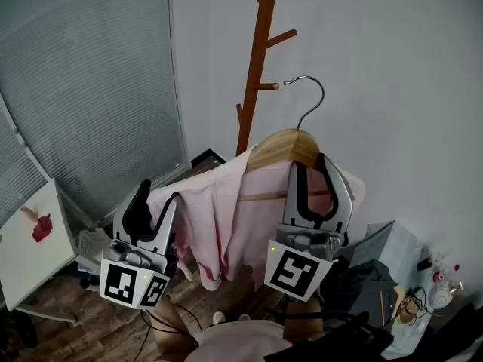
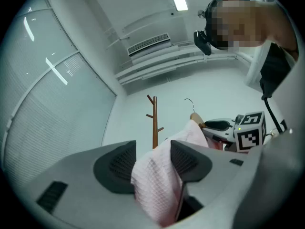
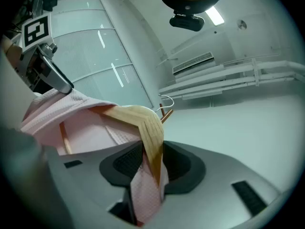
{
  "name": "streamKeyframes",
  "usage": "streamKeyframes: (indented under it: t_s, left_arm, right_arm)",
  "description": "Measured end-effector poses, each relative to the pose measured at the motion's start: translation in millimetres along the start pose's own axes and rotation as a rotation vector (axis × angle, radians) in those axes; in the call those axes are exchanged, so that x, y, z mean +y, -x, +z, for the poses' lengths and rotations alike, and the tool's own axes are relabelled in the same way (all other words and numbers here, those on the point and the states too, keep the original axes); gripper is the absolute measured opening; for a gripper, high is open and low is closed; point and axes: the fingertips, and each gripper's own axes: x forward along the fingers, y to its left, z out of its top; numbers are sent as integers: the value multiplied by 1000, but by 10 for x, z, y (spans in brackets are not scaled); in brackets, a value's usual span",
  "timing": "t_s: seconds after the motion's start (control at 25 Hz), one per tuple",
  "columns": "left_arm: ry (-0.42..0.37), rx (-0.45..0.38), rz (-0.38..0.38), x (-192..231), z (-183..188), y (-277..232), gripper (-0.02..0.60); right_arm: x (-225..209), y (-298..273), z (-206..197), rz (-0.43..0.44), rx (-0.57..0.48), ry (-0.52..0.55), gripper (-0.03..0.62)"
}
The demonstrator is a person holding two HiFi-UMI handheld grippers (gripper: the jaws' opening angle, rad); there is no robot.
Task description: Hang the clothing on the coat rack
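A pink garment (image 1: 226, 217) hangs on a wooden hanger (image 1: 283, 148) with a metal hook (image 1: 311, 100), held up in front of a brown wooden coat rack (image 1: 256, 59). My left gripper (image 1: 162, 202) is shut on a fold of the pink cloth (image 2: 155, 182) at the garment's left shoulder. My right gripper (image 1: 321, 178) is shut on the hanger's right arm (image 3: 151, 132) with pink cloth under it. The hook sits just right of a rack peg (image 1: 266, 87) and does not touch it. The rack (image 2: 153, 123) also shows far off in the left gripper view.
A grey blind (image 1: 90, 89) covers the window at left. A white table (image 1: 30, 255) with a red thing on it stands at lower left. A cluttered table (image 1: 407, 277) is at lower right. The white wall (image 1: 392, 89) lies behind the rack.
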Motion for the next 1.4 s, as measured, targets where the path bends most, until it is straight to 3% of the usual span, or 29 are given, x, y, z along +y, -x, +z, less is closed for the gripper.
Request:
streamKeyframes:
  t_s: [0.84,1.4]
  left_arm:
    - [24,-7,-35,11,-62,-50,236]
    - [80,18,-116,150,-289,-132,215]
  right_arm:
    - [-5,-1,-7,-22,20,25,147]
    - [143,-60,-66,-41,85,67,147]
